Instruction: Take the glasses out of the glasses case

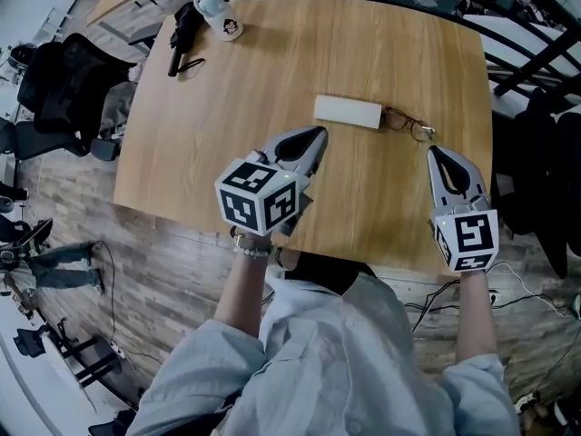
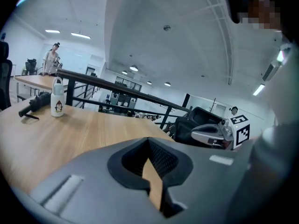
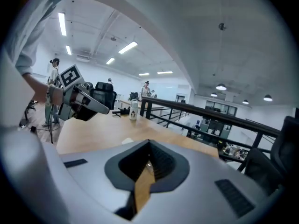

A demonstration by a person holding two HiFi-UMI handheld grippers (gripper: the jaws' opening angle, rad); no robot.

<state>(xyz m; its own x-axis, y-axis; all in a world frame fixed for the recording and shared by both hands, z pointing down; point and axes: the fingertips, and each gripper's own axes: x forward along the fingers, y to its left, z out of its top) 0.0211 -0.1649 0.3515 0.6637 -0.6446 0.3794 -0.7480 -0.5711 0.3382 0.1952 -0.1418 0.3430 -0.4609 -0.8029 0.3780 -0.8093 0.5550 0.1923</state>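
Sleeves in pale blue fill the near edge of the head view, and from them the left gripper (image 1: 318,134) and the right gripper (image 1: 434,153) reach over the near side of the wooden table (image 1: 227,107), each with its jaws pressed together on nothing. Just past them the white glasses case (image 1: 348,111) lies flat near the table's middle, with the glasses (image 1: 407,123) out of it on the wood just beside its right end. At the far left corner a white bottle (image 1: 218,16) stands near a black object (image 1: 182,30).
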